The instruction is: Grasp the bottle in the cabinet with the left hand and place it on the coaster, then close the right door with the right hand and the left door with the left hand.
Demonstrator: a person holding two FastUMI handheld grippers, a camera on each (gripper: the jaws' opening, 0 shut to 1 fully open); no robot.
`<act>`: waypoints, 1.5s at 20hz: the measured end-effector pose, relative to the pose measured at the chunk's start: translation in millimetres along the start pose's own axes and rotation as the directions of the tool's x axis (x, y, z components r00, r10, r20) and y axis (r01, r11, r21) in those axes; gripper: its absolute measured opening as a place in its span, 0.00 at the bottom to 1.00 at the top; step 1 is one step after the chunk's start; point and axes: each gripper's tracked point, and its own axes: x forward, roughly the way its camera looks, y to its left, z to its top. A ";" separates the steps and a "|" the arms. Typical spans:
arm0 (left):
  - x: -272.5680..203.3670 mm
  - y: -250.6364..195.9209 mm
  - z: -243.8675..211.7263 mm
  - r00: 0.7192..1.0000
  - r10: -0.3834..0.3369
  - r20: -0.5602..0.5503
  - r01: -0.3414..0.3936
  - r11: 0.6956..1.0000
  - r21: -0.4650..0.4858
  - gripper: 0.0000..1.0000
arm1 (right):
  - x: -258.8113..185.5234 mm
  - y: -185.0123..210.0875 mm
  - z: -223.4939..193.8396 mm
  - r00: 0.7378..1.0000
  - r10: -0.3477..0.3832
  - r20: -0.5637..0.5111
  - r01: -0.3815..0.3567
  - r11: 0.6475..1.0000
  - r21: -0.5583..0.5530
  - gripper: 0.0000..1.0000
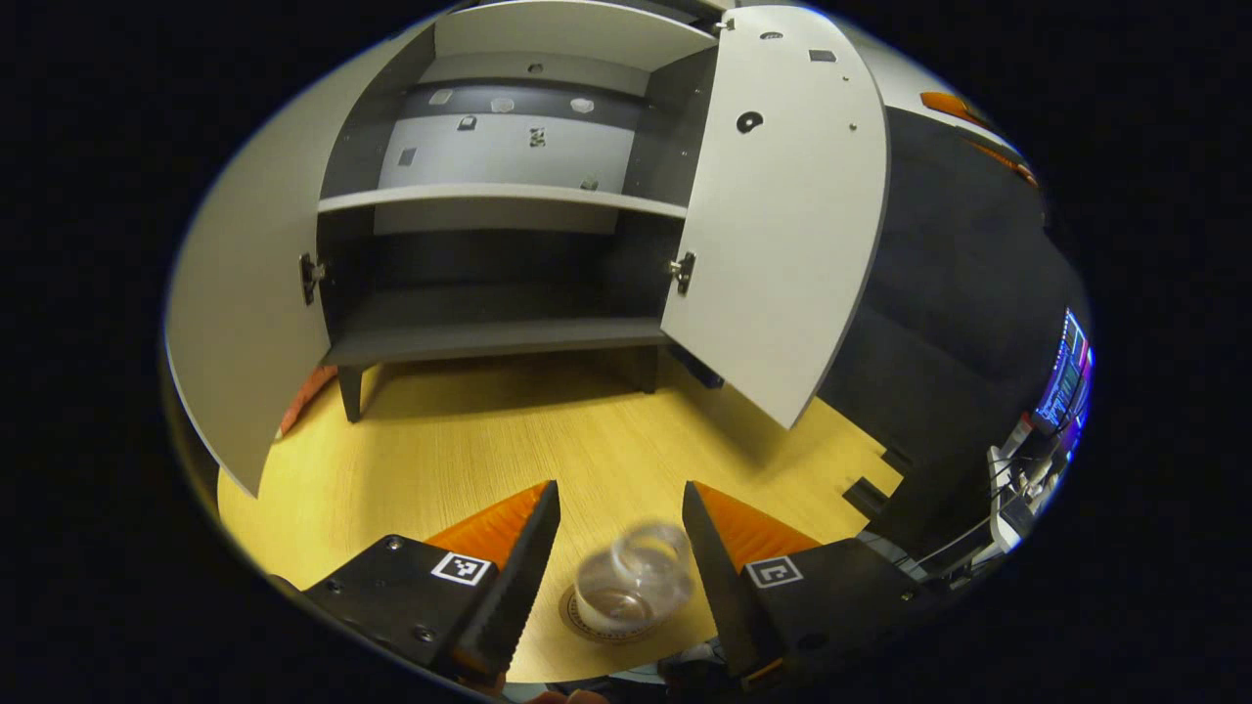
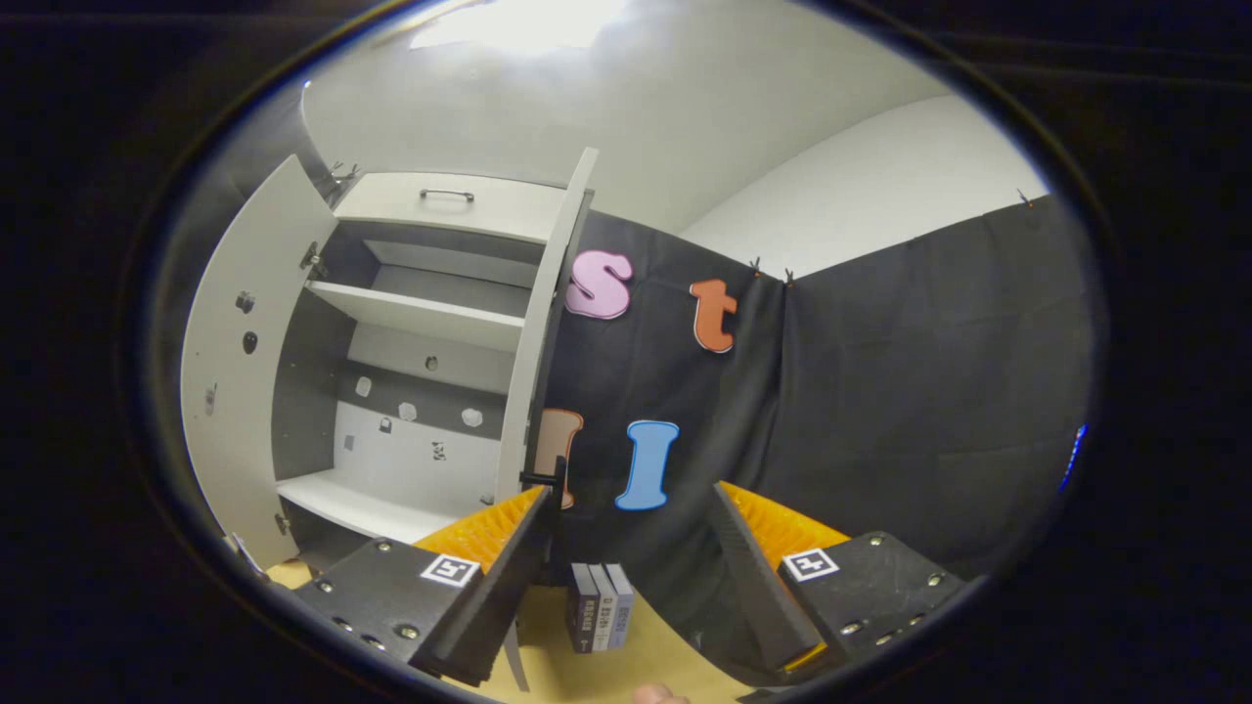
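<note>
A clear bottle (image 1: 634, 575) stands on a round coaster (image 1: 579, 626) on the wooden table, seen from above in the left gripper view. My left gripper (image 1: 619, 497) is open, one finger on either side of the bottle with a gap to each. Behind it stands the grey cabinet (image 1: 499, 200), its shelves bare, with its left door (image 1: 235, 323) and right door (image 1: 782, 215) swung wide. In the right gripper view my right gripper (image 2: 631, 494) is open and holds nothing. It is raised just right of the right door (image 2: 533, 372), which is seen edge-on. The left door (image 2: 220, 391) is open too.
The yellow wooden table (image 1: 469, 450) stretches from the cabinet's feet to the coaster. Three small books (image 2: 599, 606) stand upright on the table below the right gripper. A lit screen and cables (image 1: 1061, 391) sit far right, beyond the table edge.
</note>
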 end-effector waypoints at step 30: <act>-167.9 95.5 327.0 0.706 0.442 0.553 -0.409 0.892 -0.190 0.95 | 29.7 5.8 -20.0 0.999 0.026 -0.022 -0.025 0.998 0.055 0.97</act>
